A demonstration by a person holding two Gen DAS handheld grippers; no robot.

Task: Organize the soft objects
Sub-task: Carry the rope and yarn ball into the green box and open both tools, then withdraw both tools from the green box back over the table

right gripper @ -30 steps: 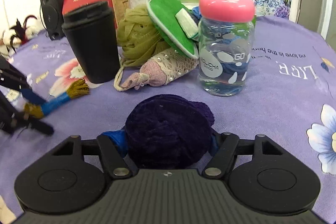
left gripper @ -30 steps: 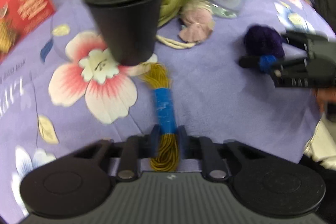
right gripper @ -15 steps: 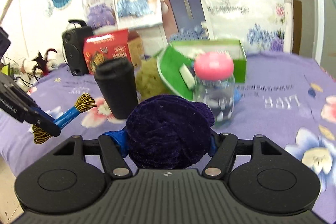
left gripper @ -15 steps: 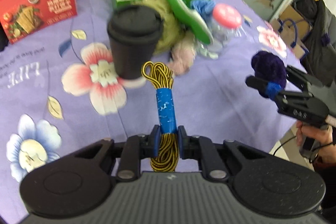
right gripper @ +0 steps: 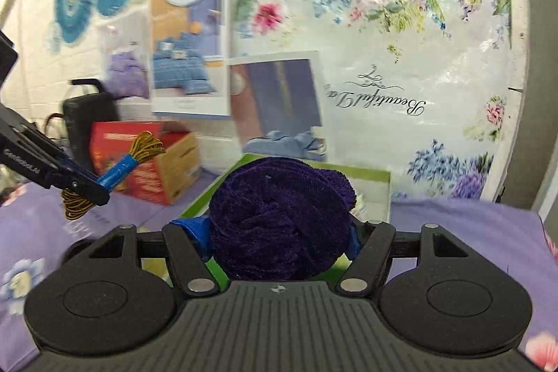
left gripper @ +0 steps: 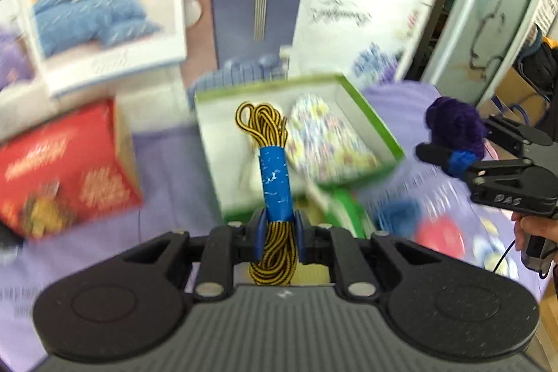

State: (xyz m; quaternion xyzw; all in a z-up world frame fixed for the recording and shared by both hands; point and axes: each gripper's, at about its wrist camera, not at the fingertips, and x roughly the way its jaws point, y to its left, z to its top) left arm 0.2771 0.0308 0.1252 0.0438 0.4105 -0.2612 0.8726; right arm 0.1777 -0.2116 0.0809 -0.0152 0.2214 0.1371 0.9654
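Now I'm carrying a yellow-black cord bundle [left gripper: 270, 162] in the left gripper [left gripper: 278, 234] and a purple yarn ball [right gripper: 279, 215] in the right gripper [right gripper: 279, 239]; releasing short of the far green-rimmed box [left gripper: 376, 124] risks misses.

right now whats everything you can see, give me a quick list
rope bundle: 1, yellow-black with blue wrap, in left gripper
yarn ball: 1, dark purple, in right gripper
open box: 1, green rim, white inside, back of table
floral pouch: 1, pastel, inside box
red carton: 1, left of box
tablecloth: 1, purple floral
bedding posters: several, on wall
speaker: 1, black, far left
left gripper: shut on rope
right gripper: shut on yarn
hand: 1, holding right gripper
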